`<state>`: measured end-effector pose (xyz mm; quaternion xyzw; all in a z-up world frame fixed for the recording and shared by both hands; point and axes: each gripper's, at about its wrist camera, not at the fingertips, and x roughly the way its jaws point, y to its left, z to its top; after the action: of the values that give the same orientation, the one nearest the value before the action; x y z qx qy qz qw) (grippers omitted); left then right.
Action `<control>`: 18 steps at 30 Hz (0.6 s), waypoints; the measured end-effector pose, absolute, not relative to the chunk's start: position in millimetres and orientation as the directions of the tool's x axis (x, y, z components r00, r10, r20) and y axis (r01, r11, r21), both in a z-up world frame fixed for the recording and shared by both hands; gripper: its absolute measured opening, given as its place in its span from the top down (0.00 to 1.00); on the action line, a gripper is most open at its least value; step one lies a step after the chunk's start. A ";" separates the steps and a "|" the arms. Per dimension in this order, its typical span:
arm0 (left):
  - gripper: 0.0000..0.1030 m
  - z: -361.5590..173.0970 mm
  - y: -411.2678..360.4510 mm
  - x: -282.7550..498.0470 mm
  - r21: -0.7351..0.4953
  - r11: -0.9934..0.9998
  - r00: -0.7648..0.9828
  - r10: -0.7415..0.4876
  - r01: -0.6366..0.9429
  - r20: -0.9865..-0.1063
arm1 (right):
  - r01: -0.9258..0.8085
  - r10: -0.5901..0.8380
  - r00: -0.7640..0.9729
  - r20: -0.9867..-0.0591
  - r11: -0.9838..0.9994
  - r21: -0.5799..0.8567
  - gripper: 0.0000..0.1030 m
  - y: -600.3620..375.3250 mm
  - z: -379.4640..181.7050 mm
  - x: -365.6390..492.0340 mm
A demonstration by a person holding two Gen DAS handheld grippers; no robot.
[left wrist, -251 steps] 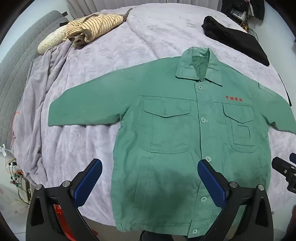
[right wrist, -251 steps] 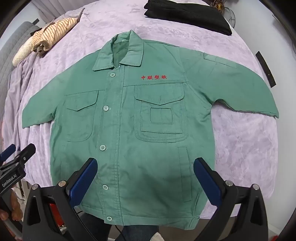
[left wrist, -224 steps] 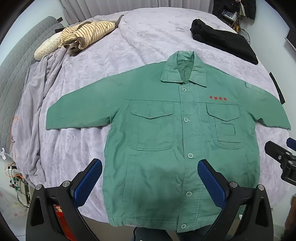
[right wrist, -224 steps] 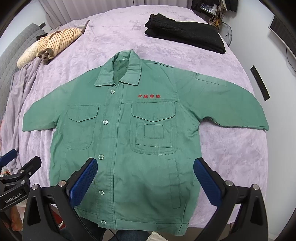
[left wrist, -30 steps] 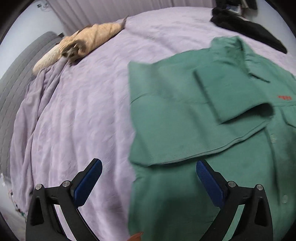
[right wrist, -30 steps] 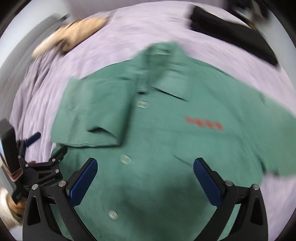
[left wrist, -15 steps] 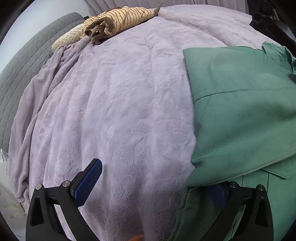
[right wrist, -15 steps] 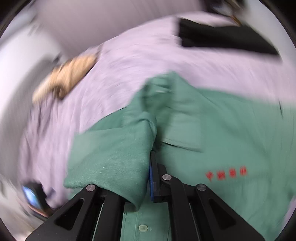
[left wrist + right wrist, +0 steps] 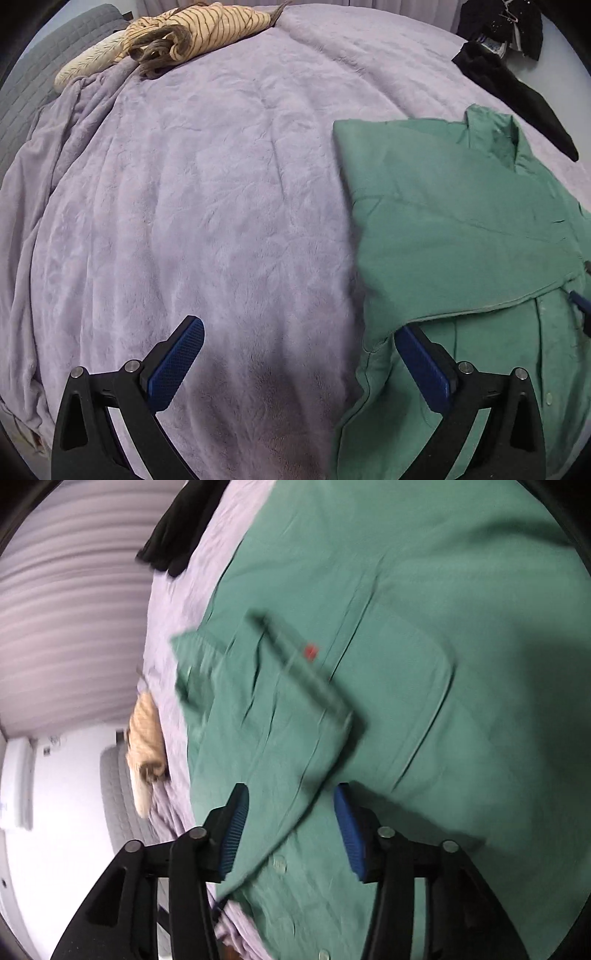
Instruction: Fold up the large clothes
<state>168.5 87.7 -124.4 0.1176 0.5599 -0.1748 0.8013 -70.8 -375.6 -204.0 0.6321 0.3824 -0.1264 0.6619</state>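
1. Here, a green jacket [image 9: 461, 229] lies on a big bed with a soft purple blanket [image 9: 207, 206].
2. One sleeve [image 9: 443, 258] of the jacket is folded over onto its front, so that side has a straight edge.
3. The left gripper [image 9: 299, 363] hangs over the blanket at the jacket's folded edge. Its two blue fingers [image 9: 175, 360] stand wide apart, and nothing is pinched between them. The other finger sits right at the edge of the cloth, partly tucked under the folded sleeve.
4. The right gripper [image 9: 291, 829] is over the jacket's front, and this view is blurry. Its blue fingers [image 9: 234, 830] are about half way apart and are opening. A fold of the green sleeve [image 9: 266, 716] lies in the gap between them, but the pads do not squeeze it.
5. A little red writing [image 9: 311, 651] shows on the jacket's chest.
6. A striped tan cloth [image 9: 192, 33] lies bunched up at the far side of the bed.
7. A black garment [image 9: 513, 92] lies at the far corner, just past the jacket's collar [image 9: 495, 129].
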 end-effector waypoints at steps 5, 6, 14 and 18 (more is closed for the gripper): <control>0.00 -139.5 66.8 228.7 -0.131 0.882 0.219 -0.253 0.453 -0.942 | 0.540 0.539 0.599 -0.592 0.274 0.796 0.46 -274.8 -211.8 -20.8; 0.00 -146.6 60.8 237.1 -0.148 0.876 0.189 -0.259 0.460 -0.947 | 0.517 0.590 0.562 -0.580 0.298 0.803 0.46 -242.8 -218.8 -6.8; 0.00 -153.4 125.6 233.0 -0.009 0.911 0.252 -0.123 0.412 -0.960 | 0.486 0.679 0.494 -0.543 0.302 0.820 0.37 -162.1 -237.7 34.2; 0.00 -143.1 147.6 246.7 -0.022 0.944 0.287 -0.123 0.330 -0.950 | 0.497 0.642 0.569 -0.514 0.229 0.837 0.37 -163.6 -244.8 45.5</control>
<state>246.7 147.6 -143.1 0.0894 0.5800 -0.1422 0.7971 45.5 -163.6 -244.8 0.6182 0.4606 0.0568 0.6344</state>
